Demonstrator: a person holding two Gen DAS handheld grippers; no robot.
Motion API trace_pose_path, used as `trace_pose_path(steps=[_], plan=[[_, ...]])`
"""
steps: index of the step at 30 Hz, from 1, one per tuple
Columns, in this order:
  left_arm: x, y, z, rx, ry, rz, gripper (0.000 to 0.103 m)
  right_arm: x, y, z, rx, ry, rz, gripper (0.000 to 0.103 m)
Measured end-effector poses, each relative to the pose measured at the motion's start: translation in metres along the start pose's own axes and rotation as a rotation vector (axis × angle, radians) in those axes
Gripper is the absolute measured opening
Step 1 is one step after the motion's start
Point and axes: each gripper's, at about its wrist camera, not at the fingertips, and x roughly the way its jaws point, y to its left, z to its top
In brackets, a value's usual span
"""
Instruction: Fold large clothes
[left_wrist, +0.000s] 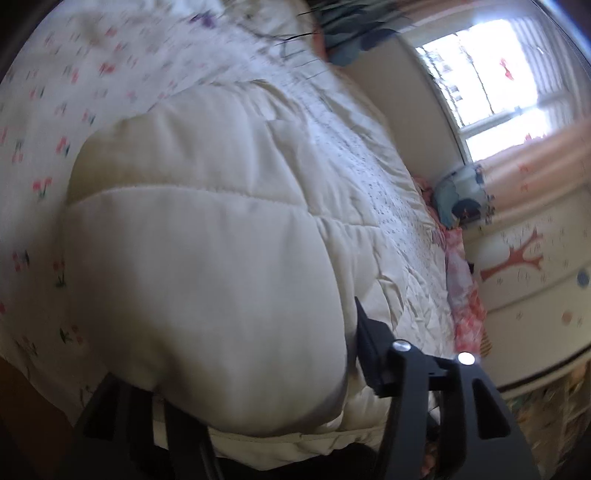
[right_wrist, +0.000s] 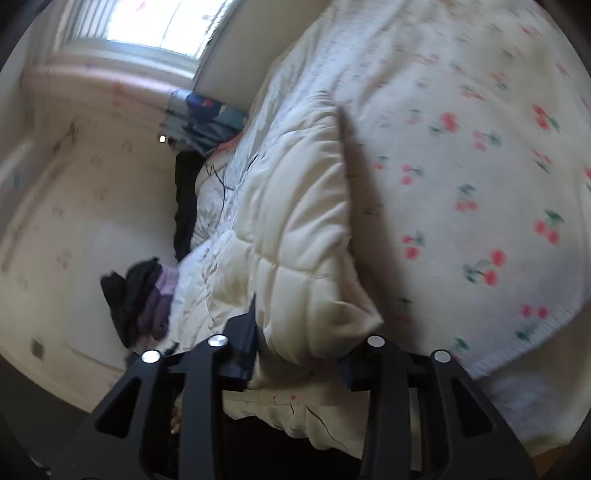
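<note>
A cream quilted puffer garment fills the left wrist view and bulges between the fingers of my left gripper, which is shut on its edge. In the right wrist view the same cream garment lies in a long fold over the cherry-print bedsheet. My right gripper is shut on the garment's near end. The left finger of the left gripper is mostly hidden by fabric.
The bed carries the cherry-print sheet. A dark and purple clothes pile lies at the bed's edge. A window and a painted wall stand beyond. Folded blue items sit by the wall.
</note>
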Motion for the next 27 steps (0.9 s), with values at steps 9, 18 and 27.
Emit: trace_pose_path(steps=[9,18,27], plan=[[0.009,0.002,-0.003,-0.126,-0.089,0.037,0.076,-0.036,0.099,0.021,-0.356,-0.230,-0.238,0.062],[0.006,-0.028,-0.009,0.050,-0.179,0.105,0.076,0.190,0.227,0.010,-0.907,0.085,-0.469,0.076],[0.010,-0.051,-0.007,0.182,-0.185,0.147,0.073,0.261,0.169,0.007,-0.863,0.273,-0.589,0.087]])
